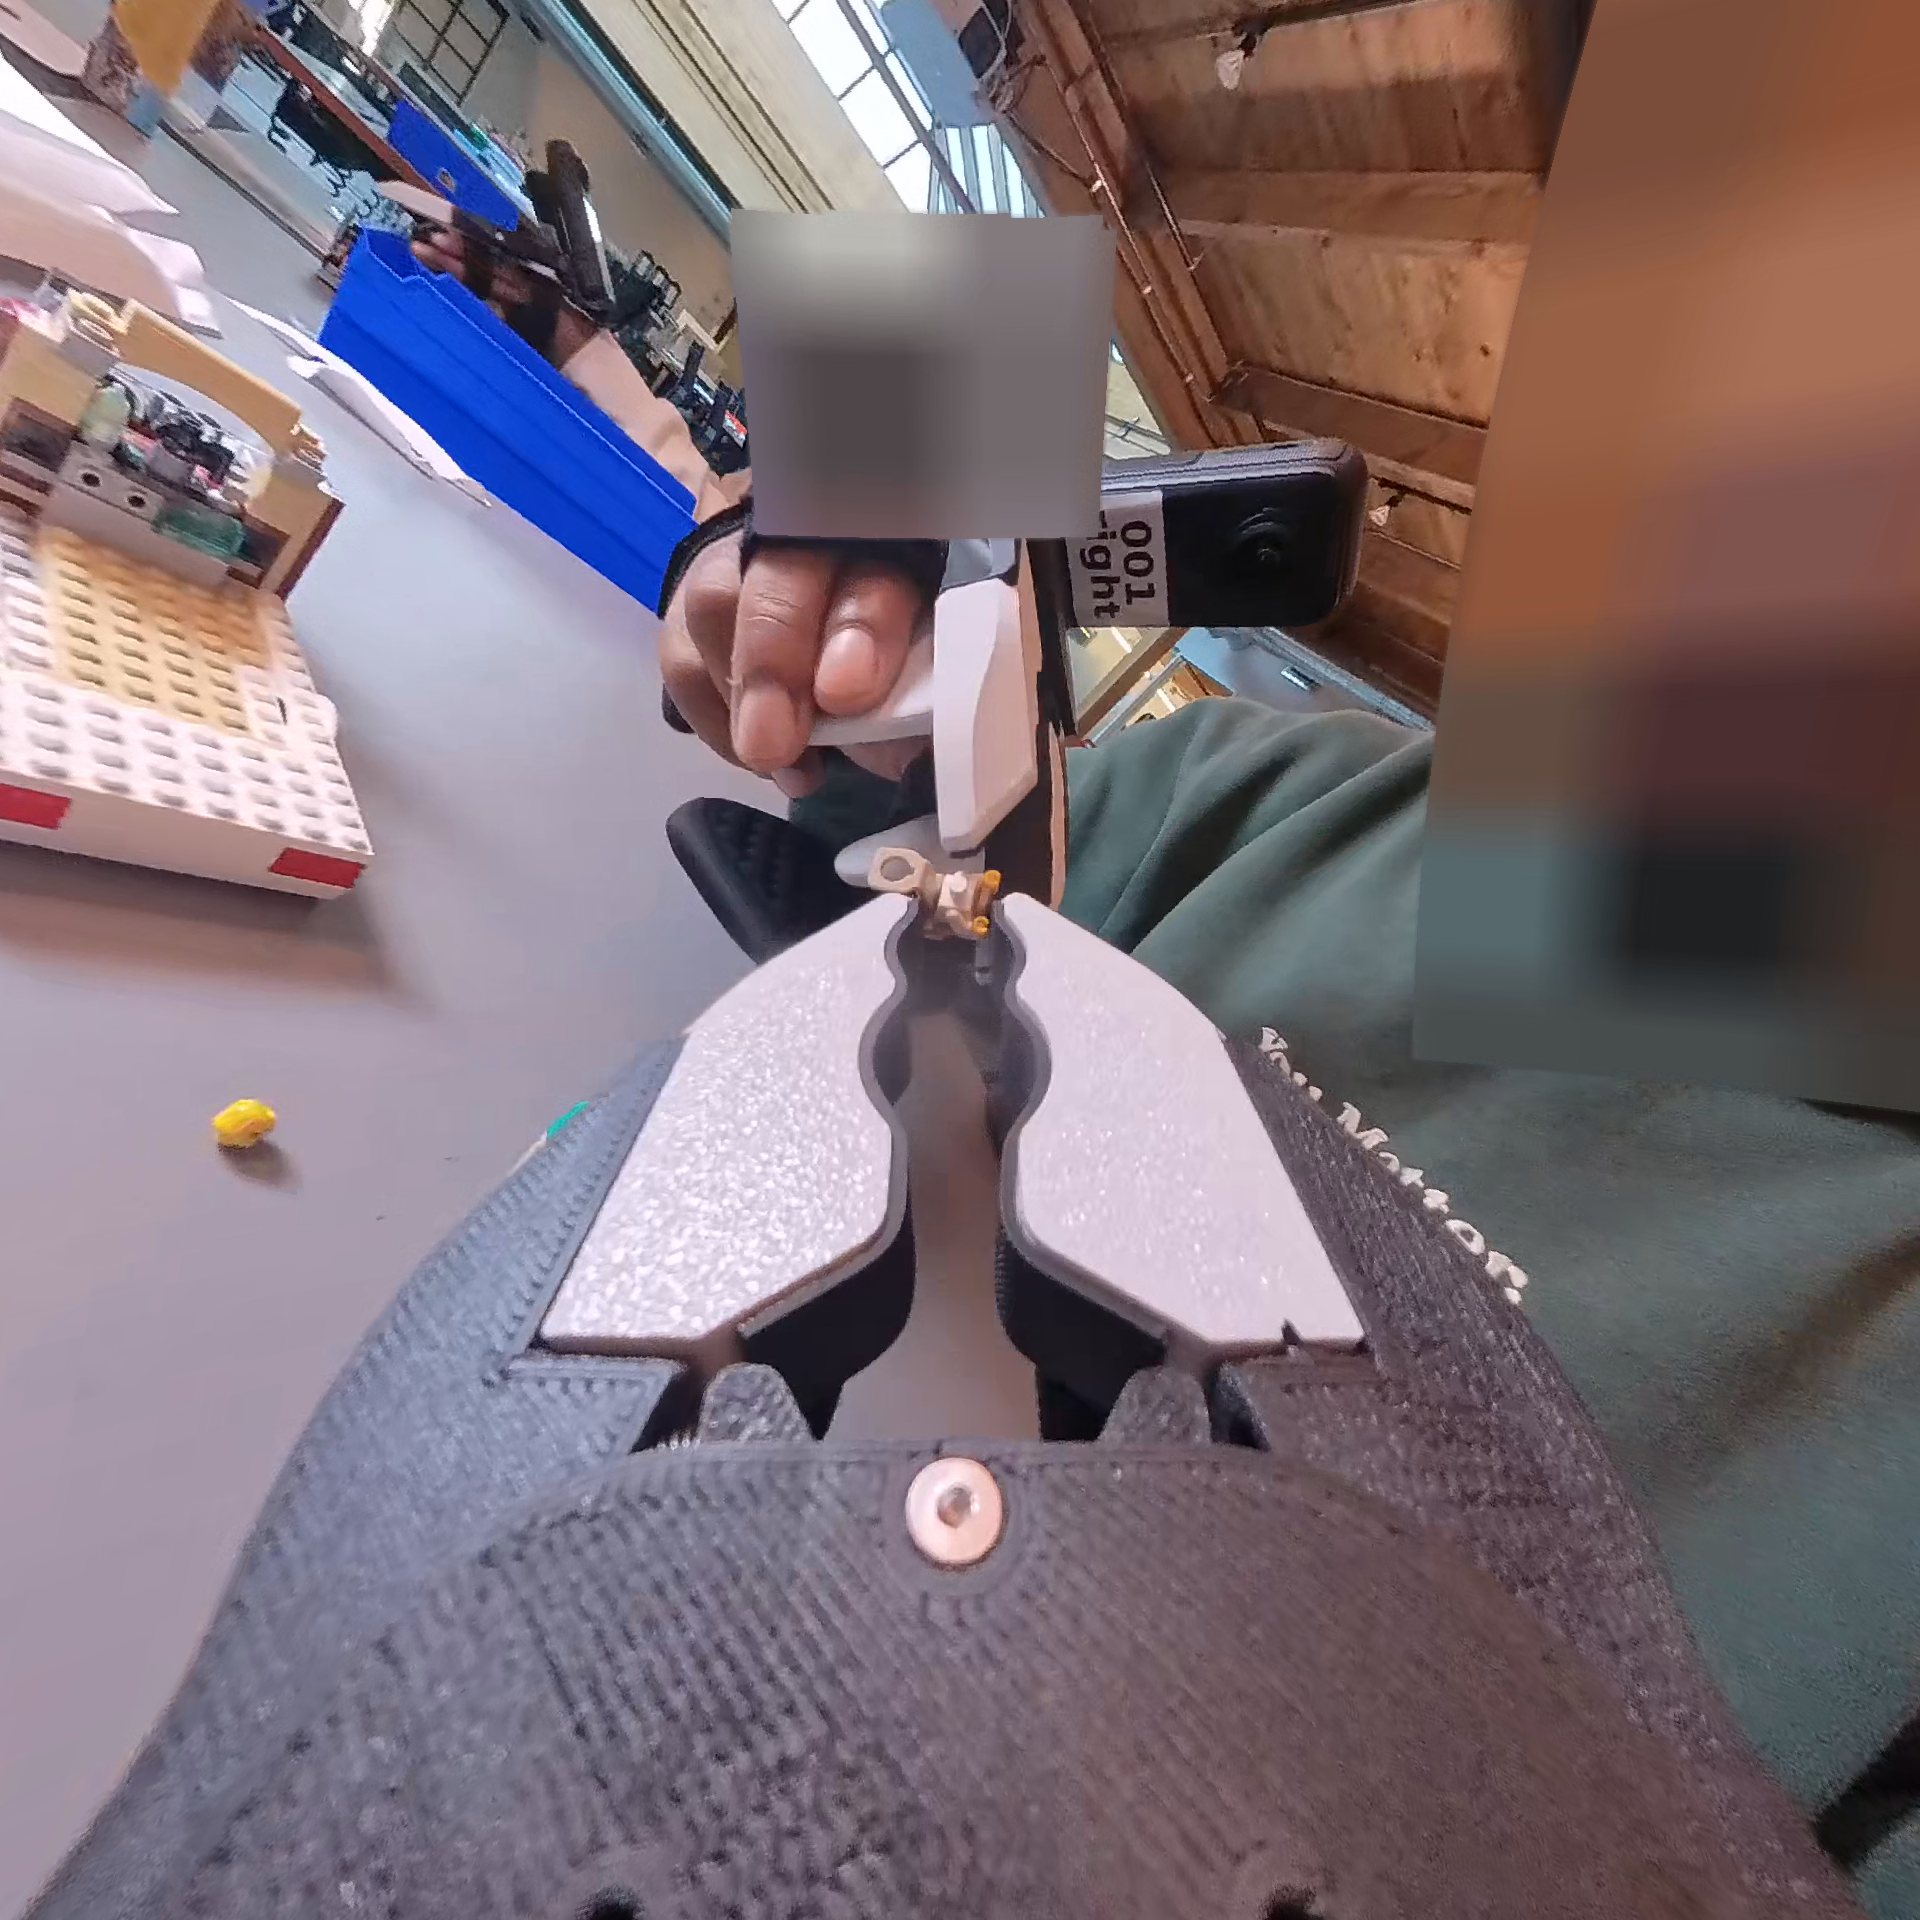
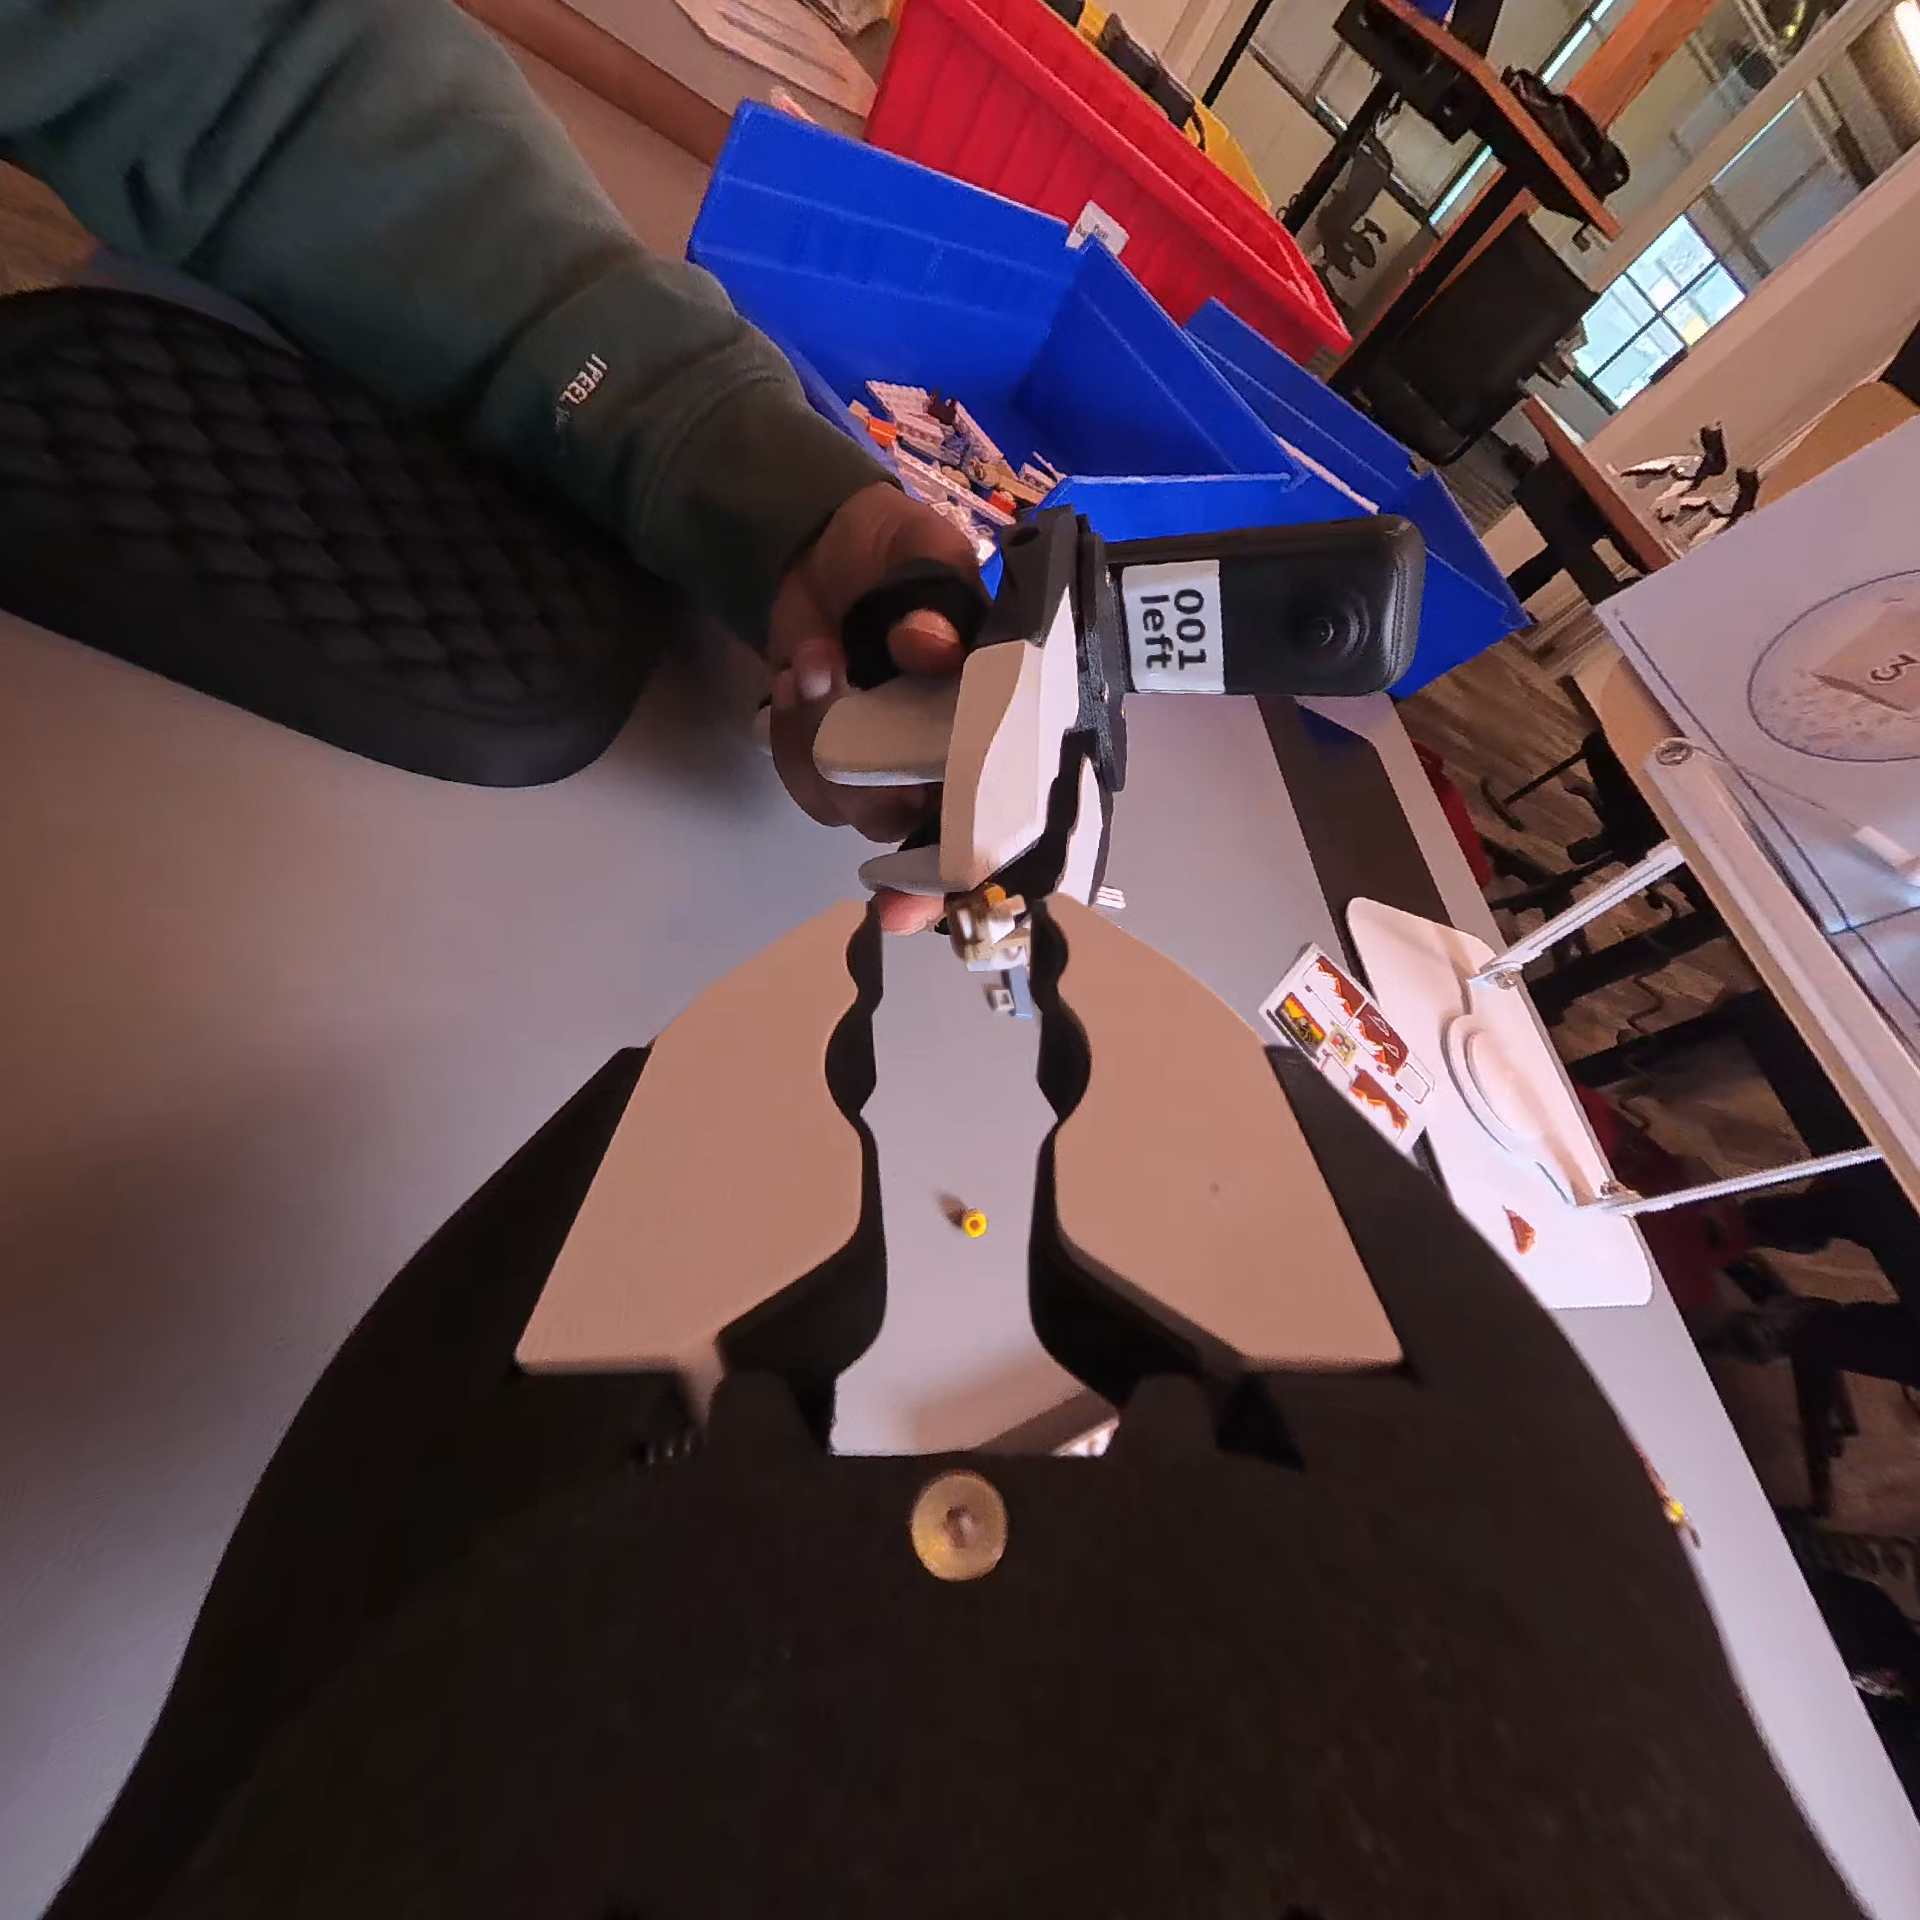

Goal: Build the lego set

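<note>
My left gripper [image 1: 954, 914] is shut on a small tan and grey lego assembly [image 1: 948, 896] with yellow pins, held in the air above the grey table. My right gripper [image 2: 956, 914] faces it from the other side. Its jaws stand apart around the same assembly [image 2: 985, 933], with a gap on the left side. In the left wrist view the right gripper [image 1: 961, 852] comes down onto the piece from above. In the right wrist view the left gripper [image 2: 987, 888] is seen side on, its tips at the piece. A partly built lego model [image 1: 156, 447] stands on a white studded baseplate [image 1: 177, 769].
A loose yellow piece [image 1: 244, 1122] and a small yellow-tipped pin [image 2: 971, 1221] lie on the table. Blue bins [image 2: 935, 260], one holding loose bricks [image 2: 935, 447], and a red bin [image 2: 1091, 135] stand behind. A sticker sheet [image 2: 1351, 1039] and a white stand [image 2: 1496, 1143] lie to the right. My two grippers' fingertips are within a few centimetres of each other. Both grippers' tips are roughly 25 cm from the partly built lego model [image 1: 156, 447].
</note>
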### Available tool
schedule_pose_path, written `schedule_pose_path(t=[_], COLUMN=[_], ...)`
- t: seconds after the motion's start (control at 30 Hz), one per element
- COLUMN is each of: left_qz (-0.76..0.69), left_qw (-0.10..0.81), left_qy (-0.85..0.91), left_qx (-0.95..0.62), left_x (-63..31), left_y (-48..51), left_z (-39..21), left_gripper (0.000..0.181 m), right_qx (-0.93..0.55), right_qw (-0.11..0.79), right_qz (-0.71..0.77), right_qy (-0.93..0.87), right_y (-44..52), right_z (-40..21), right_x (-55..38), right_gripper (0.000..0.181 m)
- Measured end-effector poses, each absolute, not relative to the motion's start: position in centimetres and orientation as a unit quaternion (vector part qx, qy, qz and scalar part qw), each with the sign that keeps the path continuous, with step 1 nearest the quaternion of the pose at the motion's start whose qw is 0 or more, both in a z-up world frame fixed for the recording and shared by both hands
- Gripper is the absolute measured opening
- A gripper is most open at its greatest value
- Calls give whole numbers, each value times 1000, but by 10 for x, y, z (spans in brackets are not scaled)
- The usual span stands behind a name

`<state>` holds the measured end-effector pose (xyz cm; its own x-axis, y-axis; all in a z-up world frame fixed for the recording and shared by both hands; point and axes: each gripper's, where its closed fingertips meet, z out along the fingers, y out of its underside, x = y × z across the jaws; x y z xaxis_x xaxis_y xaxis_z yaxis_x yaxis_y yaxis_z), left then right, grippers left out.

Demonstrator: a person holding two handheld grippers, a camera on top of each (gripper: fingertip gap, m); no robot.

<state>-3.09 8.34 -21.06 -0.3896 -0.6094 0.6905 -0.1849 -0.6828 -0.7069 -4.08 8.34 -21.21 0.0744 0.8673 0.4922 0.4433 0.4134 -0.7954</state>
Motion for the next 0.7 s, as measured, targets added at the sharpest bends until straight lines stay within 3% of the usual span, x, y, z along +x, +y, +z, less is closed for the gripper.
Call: schedule_pose_path(t=[0.2, 0.7], left_qz=[-739, -707], left_qw=[138, 135], left_qy=[385, 410], left_qx=[-535, -560], left_x=[-28, -26], left_y=[75, 71], left_z=[-213, -224], left_gripper=[12, 12], right_qx=[-507, -485], right_qw=[528, 517], right_qz=[195, 156], right_qy=[-653, -688], right_y=[82, 76], right_z=[-215, -225], right_x=[-41, -44], right_gripper=[15, 15])
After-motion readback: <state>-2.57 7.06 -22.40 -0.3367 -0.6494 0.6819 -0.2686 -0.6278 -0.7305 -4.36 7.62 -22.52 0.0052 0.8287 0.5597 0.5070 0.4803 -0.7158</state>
